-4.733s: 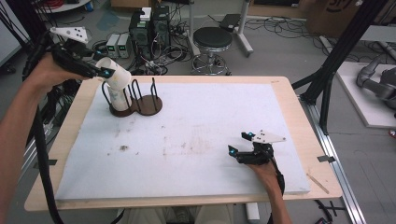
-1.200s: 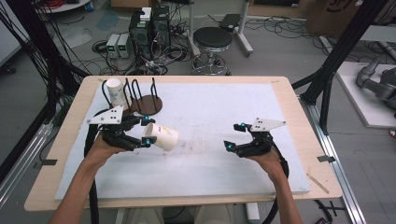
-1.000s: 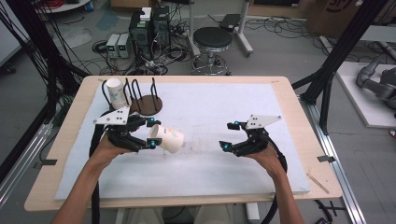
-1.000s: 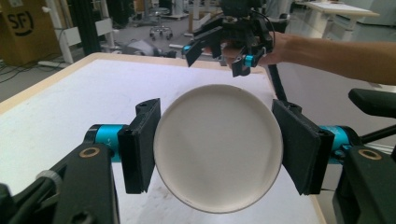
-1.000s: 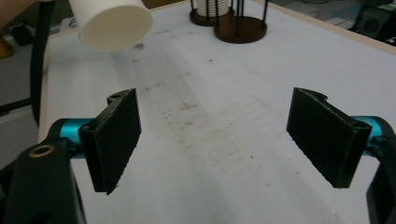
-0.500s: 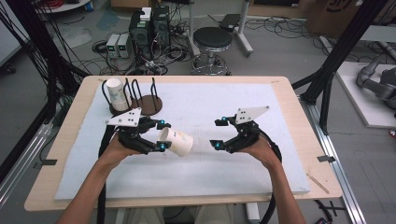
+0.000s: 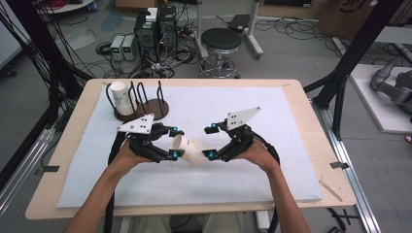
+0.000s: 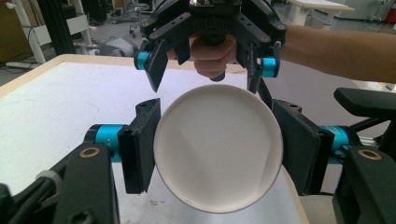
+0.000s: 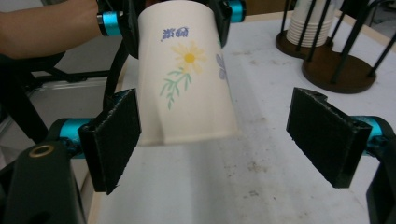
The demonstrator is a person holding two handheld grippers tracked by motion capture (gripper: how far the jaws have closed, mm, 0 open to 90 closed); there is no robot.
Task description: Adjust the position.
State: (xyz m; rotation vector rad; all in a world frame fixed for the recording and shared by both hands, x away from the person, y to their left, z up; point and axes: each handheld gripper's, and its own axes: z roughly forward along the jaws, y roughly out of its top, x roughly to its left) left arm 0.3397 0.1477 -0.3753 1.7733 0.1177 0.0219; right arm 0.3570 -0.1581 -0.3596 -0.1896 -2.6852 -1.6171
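Near the middle of the white mat (image 7: 301, 160), a paper cup (image 7: 190, 150) printed with a yellow flower is held on its side above the surface. Its long axis runs roughly left to right across the table: the open mouth faces left and slightly far, toward the left gripper (image 7: 172, 143), and the closed base points right, toward the right gripper (image 7: 210, 141). The left gripper's two black pads are clamped on opposite sides of the cup near its rim; in the left gripper view the round white interior of the cup (image 8: 218, 148) sits between the pads (image 8: 140, 144). The right gripper's jaws stand wide apart, one pad on each side of the cup's base end, with clear space visible on both sides in the right gripper view (image 9: 184, 74). Farther off, at the far left of the wooden table (image 7: 73, 145), a dark round cup rack (image 7: 154, 103) with upright black wire posts holds a stack of white paper cups (image 7: 121, 97).
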